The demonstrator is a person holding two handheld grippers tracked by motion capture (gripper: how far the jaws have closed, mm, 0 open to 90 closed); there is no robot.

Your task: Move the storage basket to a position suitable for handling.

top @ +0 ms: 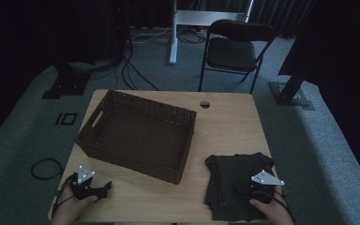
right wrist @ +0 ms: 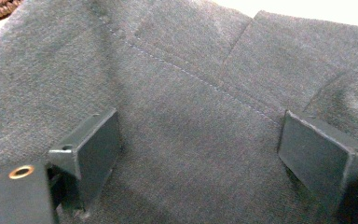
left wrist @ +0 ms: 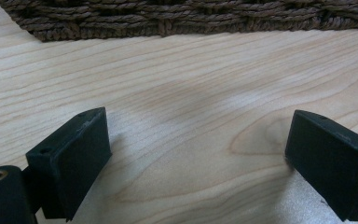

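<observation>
The folded dark grey garment (top: 236, 185) lies on the near right part of the wooden table (top: 225, 126), a soft, roughly square bundle with rumpled edges. In my right gripper view its cloth (right wrist: 191, 93) is a fine, matte weave crossed by a line of pale stitching and a couple of straight seams, with a rounded fold bulging at the far right. My right gripper (right wrist: 198, 140) sits low over this fabric, its two flat, blocky black jaws spread wide apart with bare cloth between them; they grip nothing. In the high view that right gripper (top: 248, 192) rests on the near half of the garment, its grey three-cornered plate on top.

Left of the garment, well apart from it, stands a rectangular brown wicker basket (top: 138, 133), tightly woven, with a cut-out handle in its short wall. Its braided base rim (left wrist: 177, 18) runs across the top of my left gripper view. My left gripper (left wrist: 196, 149) hovers near it over pale, smooth, grained wood, jaws likewise wide apart and holding nothing.
</observation>
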